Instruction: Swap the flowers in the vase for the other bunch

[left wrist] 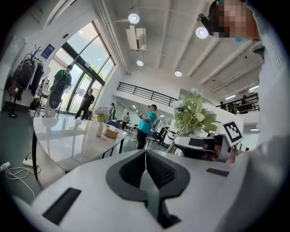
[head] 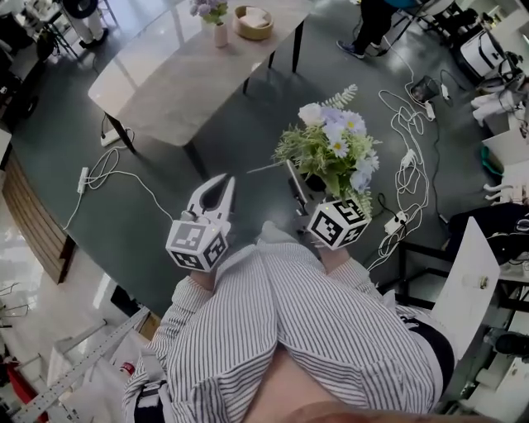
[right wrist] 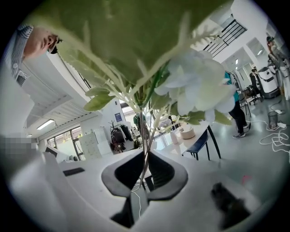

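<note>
Right now the right tongs are clenched on the stems of a leafy bunch of white and lilac blooms, well apart from the worktop. Beside them the left tongs are pressed together on nothing. The vase stands at the worktop's far end with purple flowers in it.

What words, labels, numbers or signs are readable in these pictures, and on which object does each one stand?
No word or number is readable anywhere.
Left marker cube and right marker cube: black-and-white square patterns only, no letters.
Blue wall sign beside the windows: too small to read.
Blue sign on the far wall, right gripper view: blurred, unreadable.
</note>
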`<state>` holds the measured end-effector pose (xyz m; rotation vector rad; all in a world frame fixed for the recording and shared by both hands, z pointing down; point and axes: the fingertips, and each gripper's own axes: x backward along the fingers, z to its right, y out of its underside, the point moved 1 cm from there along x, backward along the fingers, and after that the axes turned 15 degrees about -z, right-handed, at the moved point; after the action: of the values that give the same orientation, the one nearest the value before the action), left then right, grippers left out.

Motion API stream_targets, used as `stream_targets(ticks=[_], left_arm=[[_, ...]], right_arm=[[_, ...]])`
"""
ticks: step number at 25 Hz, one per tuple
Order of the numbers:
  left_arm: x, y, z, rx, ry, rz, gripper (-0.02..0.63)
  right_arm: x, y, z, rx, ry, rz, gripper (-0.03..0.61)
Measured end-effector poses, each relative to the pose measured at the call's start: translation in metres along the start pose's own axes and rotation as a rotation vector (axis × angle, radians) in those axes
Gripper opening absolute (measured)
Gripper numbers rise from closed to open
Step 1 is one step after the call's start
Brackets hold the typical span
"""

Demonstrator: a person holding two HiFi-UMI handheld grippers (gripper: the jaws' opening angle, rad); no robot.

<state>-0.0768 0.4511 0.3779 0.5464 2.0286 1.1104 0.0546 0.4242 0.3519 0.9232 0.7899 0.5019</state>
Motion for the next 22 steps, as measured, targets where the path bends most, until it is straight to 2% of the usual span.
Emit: stream_targets(ticks=[7,22], left_arm=[[-0.044,-0.023,-0.014,0.004,0.002,0.022,0.017],[-0.181,-0.14,-0.062,0.003,-0.082,0.112,0.017]], right_arm=[[-0.032,-0.022,0.029,0.011,-0.037,0.006,0.035],[-0.115,-0.145,0.145,0.084,-0.122,0.037,0.035]])
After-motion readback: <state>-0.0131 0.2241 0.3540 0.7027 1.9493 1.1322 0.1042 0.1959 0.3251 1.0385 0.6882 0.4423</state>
